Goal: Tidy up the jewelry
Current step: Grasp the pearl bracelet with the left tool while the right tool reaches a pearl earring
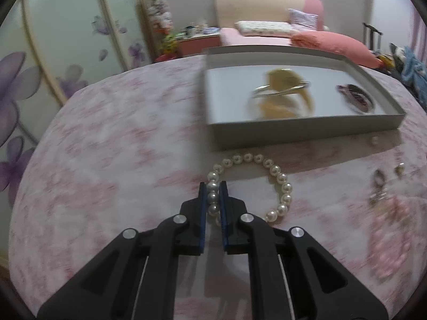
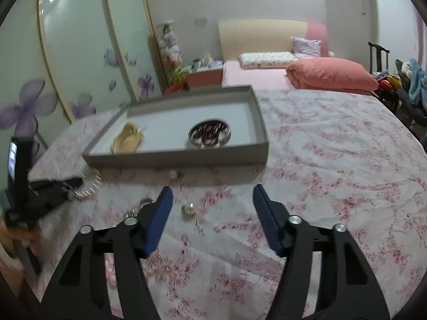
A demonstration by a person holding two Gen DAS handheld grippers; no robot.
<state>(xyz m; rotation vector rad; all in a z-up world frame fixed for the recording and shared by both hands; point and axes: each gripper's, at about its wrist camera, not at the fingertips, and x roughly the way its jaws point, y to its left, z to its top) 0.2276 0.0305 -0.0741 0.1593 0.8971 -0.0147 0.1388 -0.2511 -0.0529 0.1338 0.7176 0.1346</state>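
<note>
Nearest your left camera: the left gripper, black arms with blue pads, pinched tight on the pearl bracelet. That bracelet is a ring of round, cream-white, glossy beads lying on the pink floral bedspread, just near of the grey tray. Your pads press on the beads at the ring's near-left side; the rest of the loop curves away to the right and far side, flat on the cloth.

Right gripper: jaws about half open, nothing between them, only bedspread. No earlier picture is at hand to compare. A single pearl earring lies on the cloth just right of the left pad, apart from it. A second small pearl piece lies farther off, close against the tray's near wall.

Right of the bracelet, in the left view: a blurred metallic trinket and a pink beaded piece, detail too soft to tell.

Container: one shallow rectangular tray, grey walls, pale floor, on the far part of the bedspread. Contents:
- a golden leaf-shaped dish, left side, with a silver bangle across it;
- a round dark dish, right side, holding dark red items, not legible.
</note>
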